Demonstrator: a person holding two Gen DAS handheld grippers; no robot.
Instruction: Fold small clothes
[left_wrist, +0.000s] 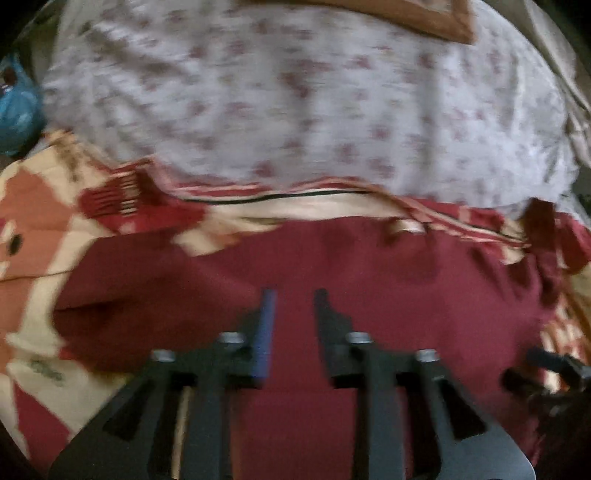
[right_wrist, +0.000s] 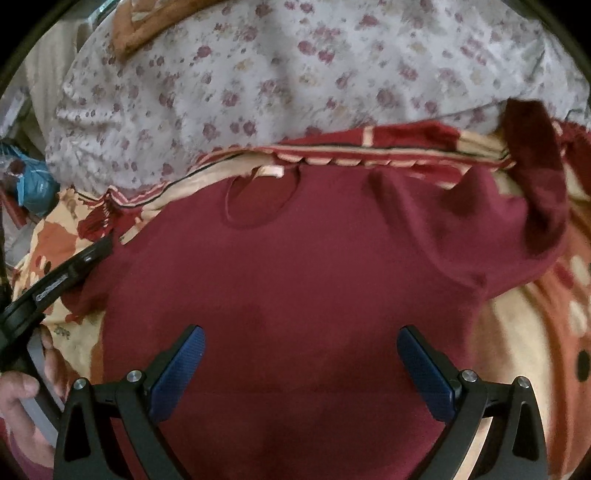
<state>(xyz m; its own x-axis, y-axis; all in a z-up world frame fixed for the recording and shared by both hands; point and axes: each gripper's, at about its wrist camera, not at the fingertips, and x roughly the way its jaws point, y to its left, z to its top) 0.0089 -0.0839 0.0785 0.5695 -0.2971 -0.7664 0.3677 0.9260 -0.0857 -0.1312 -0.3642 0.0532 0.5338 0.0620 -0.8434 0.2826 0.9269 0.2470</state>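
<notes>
Item: dark-red knit short-sleeved shirt (right_wrist: 295, 266), spread flat on the red, orange and cream patterned blanket (right_wrist: 524, 332), neckline away from you, its right sleeve flipped up.

Your left gripper (left_wrist: 291, 306): jaws part-open, holding nothing.

Your right gripper (right_wrist: 301, 350): wide open, empty, above the shirt's lower half.

Step, by the look of it: between folds. Next: pinch a side edge, carry it across.

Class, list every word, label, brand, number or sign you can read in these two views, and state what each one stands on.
None can be read.
Left tool: a small pale label on its black side in the right wrist view, too small and blurred to read.
Patterned blanket: a small dark mark near its left edge, possibly lettering, illegible.
Maroon shirt: a pale neck tag, no print visible.
</notes>
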